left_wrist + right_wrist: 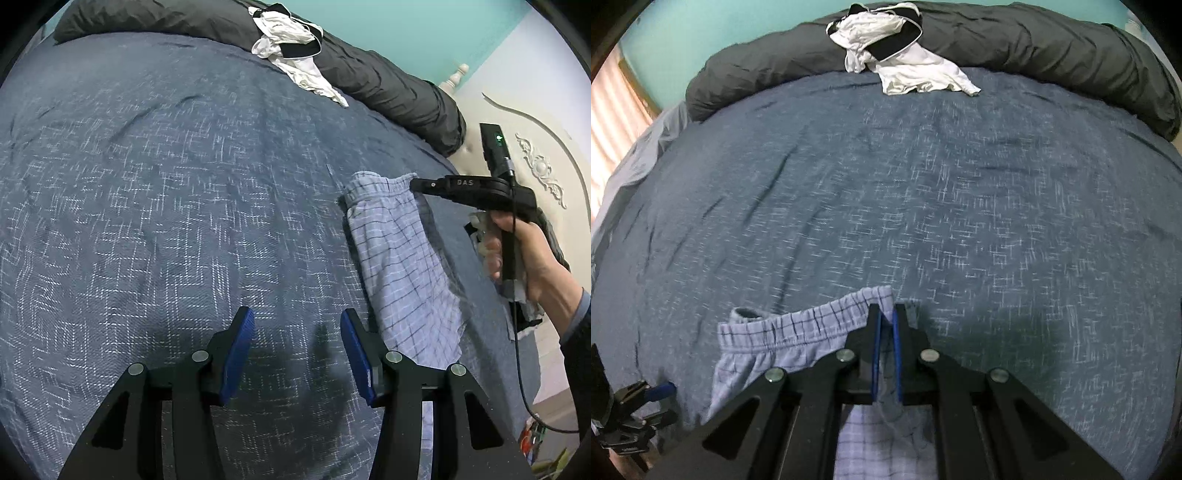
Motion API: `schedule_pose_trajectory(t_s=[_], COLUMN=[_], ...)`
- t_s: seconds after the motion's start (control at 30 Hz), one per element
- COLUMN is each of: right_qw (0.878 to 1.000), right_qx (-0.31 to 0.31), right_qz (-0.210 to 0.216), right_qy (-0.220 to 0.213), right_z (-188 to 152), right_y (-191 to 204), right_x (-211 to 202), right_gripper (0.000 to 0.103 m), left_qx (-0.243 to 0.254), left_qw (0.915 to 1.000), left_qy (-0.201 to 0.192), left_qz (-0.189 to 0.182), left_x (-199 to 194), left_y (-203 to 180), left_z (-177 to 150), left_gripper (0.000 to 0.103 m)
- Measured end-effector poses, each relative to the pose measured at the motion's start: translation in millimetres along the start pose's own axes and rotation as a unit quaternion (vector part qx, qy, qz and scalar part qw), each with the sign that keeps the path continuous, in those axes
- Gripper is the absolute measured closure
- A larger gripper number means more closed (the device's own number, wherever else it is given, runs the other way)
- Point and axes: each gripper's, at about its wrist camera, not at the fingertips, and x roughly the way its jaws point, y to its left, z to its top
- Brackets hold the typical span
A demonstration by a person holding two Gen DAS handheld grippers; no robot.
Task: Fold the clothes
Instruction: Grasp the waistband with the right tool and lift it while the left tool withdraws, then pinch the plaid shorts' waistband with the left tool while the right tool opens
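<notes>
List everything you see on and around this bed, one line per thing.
checked shorts: one, pale blue with dark lines, near bed edge, waistband pinched by right gripper
white-and-black clothes: one crumpled pile, far side, lying on the dark duvet and the bedspread
dark duvet: one, charcoal, bunched along far edge
bedspread: one, blue with white flecks, covering the bed
headboard: one, cream, carved, right of bed in left wrist view
left gripper: black, blue pads, open above bedspread
right gripper: black, shut on waistband
hand: one, gripping right gripper's handle
</notes>
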Motion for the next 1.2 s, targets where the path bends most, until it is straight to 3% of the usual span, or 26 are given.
schedule_pose_trajectory(t_s=[0.37,0.5,0.6,0.73,0.83,1.03,1.2], right_qw=[0.999,0.998,0.997,0.992,0.991,0.980,0.976], right_qx=[-0.020,0.001,0.023,0.070,0.085,0.155,0.178], right_qz=[-0.039,-0.058,-0.043,-0.014,0.000,0.010,0.007], right_qy=[0.018,-0.022,-0.059,-0.101,-0.106,-0.120,-0.125], right_z=[-3.9,-6.1,-16.5,-46.4,-75.8,-143.7,-175.5], right_y=[4.8,2.0,0.6,0.7,5.5,3.3,0.0], right_x=[32.0,13.8,-12.2,-47.7,-63.7,-76.4,-81.9], right_gripper=[0.096,0.086,0.084,0.081,0.074,0.073,0.073], left_qx=[0.005,0.002,0.001,-0.003,-0.011,-0.026,-0.020], left_qw=[1.0000,1.0000,1.0000,0.9999,0.9998,0.9988,0.9990], left_qy=[0.007,0.008,0.007,0.008,0.012,0.033,0.036], left_qz=[-0.001,-0.003,-0.005,-0.008,-0.012,-0.024,-0.017], left_x=[3.6,4.1,3.3,4.2,10.1,37.2,60.7], left_y=[-3.1,-0.3,-1.4,-2.8,-4.4,-20.9,-38.5], left_z=[-4.7,-4.4,-4.1,-2.0,5.3,41.1,77.3], left_gripper=[0.050,0.050,0.050,0.050,0.050,0.050,0.050])
